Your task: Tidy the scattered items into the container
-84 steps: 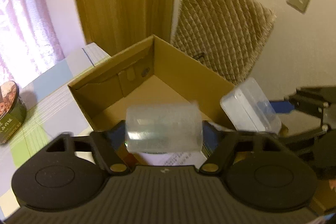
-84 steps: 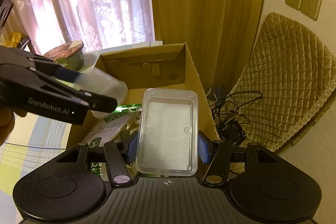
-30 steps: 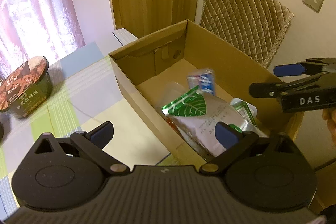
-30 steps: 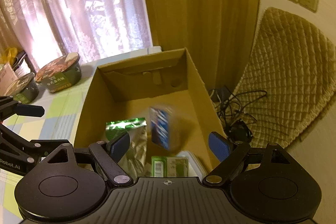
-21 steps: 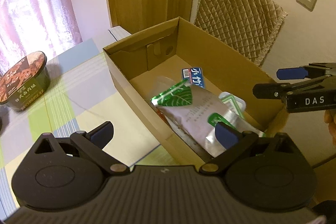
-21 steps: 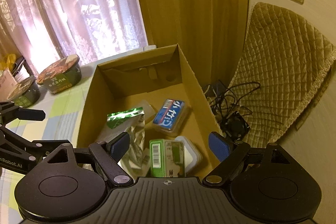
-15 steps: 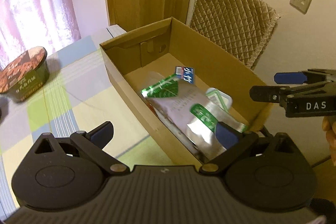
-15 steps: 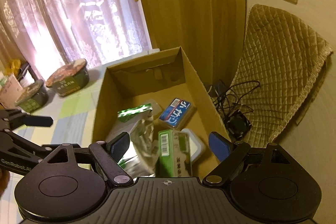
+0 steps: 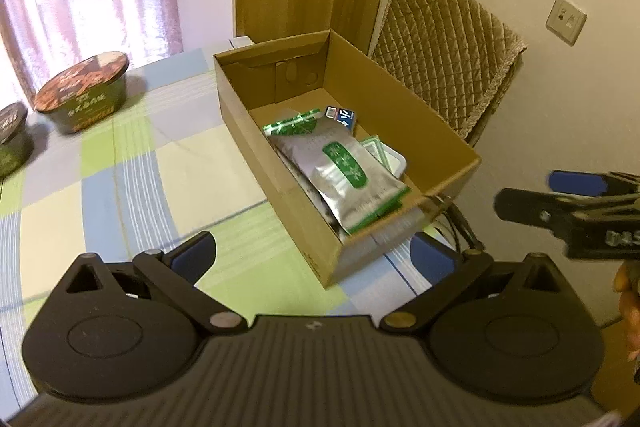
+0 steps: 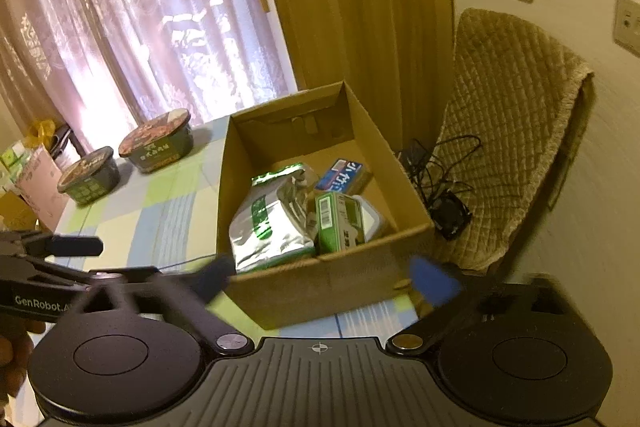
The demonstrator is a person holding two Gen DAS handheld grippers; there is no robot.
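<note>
Left wrist: noodle bowls [image 9: 82, 91] beside cardboard box [image 9: 256, 131].

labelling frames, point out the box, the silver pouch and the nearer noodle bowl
box [image 10: 320, 283], right wrist view, near wall
silver pouch [image 10: 272, 227], right wrist view, front face
noodle bowl [image 10: 90, 175], right wrist view, lid

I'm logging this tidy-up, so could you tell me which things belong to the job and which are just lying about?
Job:
cardboard box
silver pouch
green carton
blue packet
two noodle bowls on the table

Lying about:
quilted chair
cables
curtain
</note>
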